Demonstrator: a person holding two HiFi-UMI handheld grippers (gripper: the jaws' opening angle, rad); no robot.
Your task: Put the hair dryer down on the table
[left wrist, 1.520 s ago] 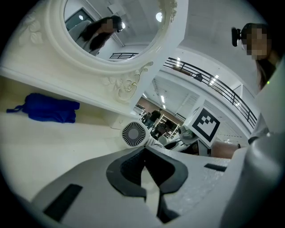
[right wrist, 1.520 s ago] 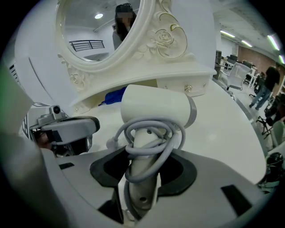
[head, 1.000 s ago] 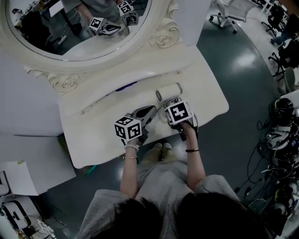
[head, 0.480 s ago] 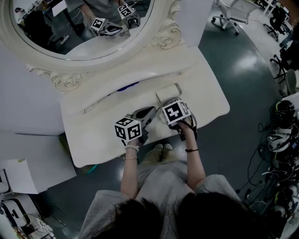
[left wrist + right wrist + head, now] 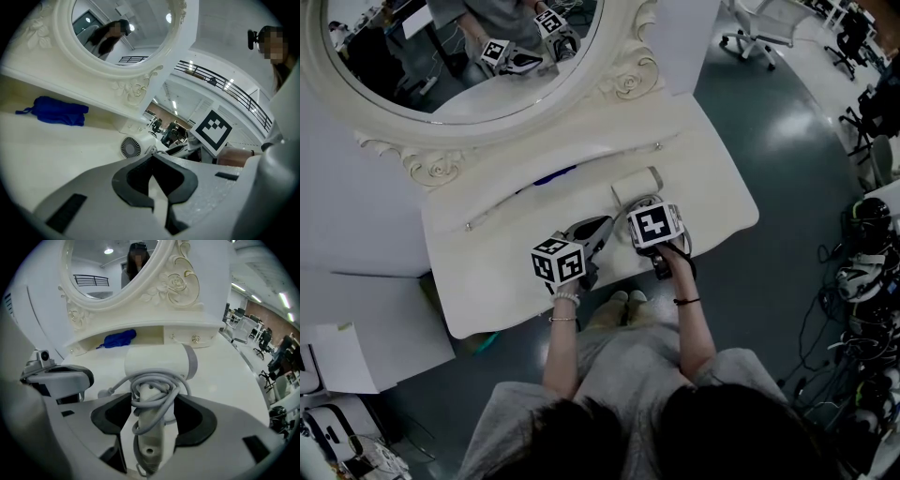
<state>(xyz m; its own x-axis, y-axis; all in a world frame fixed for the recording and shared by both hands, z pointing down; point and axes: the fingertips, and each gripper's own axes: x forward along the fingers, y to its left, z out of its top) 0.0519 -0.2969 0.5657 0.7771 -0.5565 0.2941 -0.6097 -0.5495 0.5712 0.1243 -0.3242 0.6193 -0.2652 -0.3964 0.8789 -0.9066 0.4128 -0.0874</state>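
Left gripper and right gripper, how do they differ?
The left gripper has its jaws together, nothing between them; on the right gripper they have just been opening and stand apart around the cord-wrapped handle of the white hair dryer. The left gripper points almost level across the cream dressing table; the right gripper tilts steeply down. Both sit low over it, side by side.

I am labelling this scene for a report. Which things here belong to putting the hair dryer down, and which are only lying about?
Belonging to the job:
hair dryer, on the table
right gripper, its jaws just opening, the dryer's handle between them

Lying about:
blue cloth
mirror
left gripper, shut, empty
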